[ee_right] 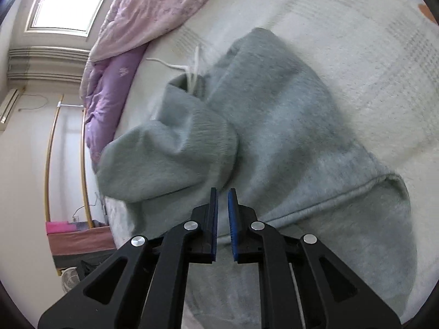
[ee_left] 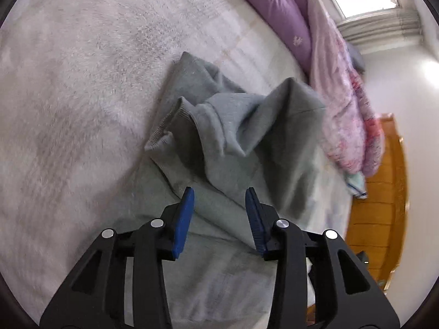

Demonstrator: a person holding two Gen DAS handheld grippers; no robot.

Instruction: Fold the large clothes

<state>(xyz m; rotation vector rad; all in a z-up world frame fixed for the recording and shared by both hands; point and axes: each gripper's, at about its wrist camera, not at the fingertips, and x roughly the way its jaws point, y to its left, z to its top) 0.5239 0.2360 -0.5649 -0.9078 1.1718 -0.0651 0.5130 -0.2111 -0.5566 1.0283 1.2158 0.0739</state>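
Soft fleecy bed cover [ee_left: 68, 109] under us, and our left gripper [ee_left: 219, 194] hangs open and empty over the grey sweatshirt [ee_left: 247, 137]. Our right gripper [ee_right: 222, 196] shows a narrow gap, nothing pinched. Next we should catch the thick ribbed cuff [ee_left: 167, 122] and smooth that bunched sleeve flat.

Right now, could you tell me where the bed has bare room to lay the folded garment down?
Bare fleece blanket lies open beside the grey sweatshirt, on the side away from the purple quilt. The quilt side is crowded, leaving only a narrow strip.
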